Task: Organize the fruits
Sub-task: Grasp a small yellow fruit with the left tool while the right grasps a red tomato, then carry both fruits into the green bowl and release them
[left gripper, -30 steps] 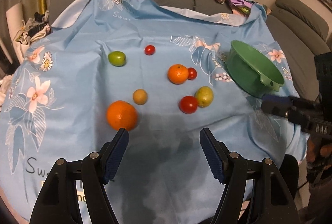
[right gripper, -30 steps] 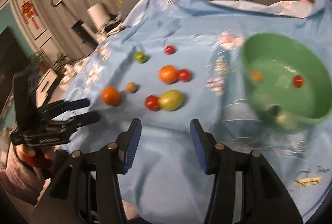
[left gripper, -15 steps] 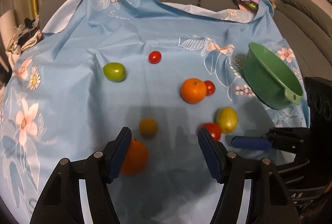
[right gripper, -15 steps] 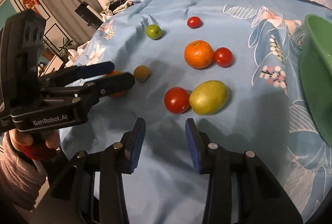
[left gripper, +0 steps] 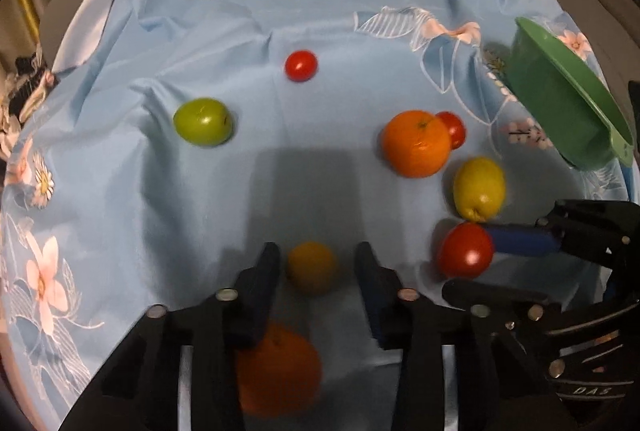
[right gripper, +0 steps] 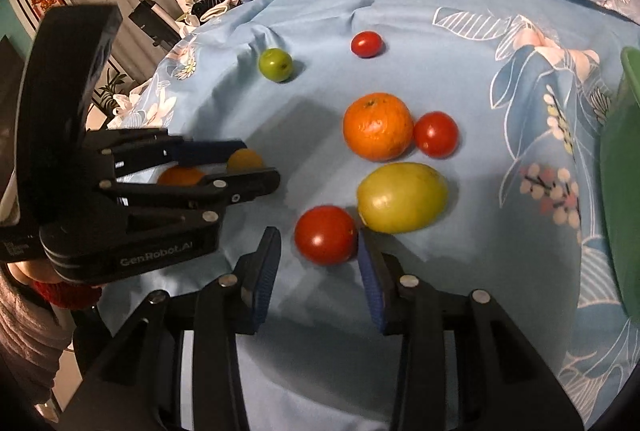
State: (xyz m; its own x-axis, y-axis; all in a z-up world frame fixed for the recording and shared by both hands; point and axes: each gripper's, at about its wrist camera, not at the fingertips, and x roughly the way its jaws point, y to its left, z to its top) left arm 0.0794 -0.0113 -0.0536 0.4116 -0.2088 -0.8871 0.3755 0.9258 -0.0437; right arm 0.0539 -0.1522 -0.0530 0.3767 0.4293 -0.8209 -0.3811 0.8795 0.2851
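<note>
Several fruits lie on a light blue flowered cloth [left gripper: 120,191]. My left gripper [left gripper: 316,251] points down at a small yellow-orange fruit [left gripper: 312,267]. Its jaws are closing with that fruit between them, and slim gaps still show on both sides. A large orange [left gripper: 280,367] lies under its fingers. My right gripper [right gripper: 318,235] straddles a red tomato [right gripper: 326,235] at its fingertips, narrowly open, with cloth showing beside the left pad. A yellow-green fruit [right gripper: 402,197] sits just right of the tomato. The green bowl [left gripper: 560,99] stands tilted at the far right.
Farther back lie another orange [right gripper: 378,125] touching a small tomato [right gripper: 435,133], a green fruit [right gripper: 275,64] and a lone small tomato [right gripper: 366,44]. The two grippers work close side by side. A hand in a red cuff [right gripper: 60,291] holds the left one. Clothes lie on the sofa behind.
Both grippers came down and forward onto the fruits. The left jaws narrowed sharply around the small yellow-orange fruit. The right gripper narrowed a little, then moved over the red tomato.
</note>
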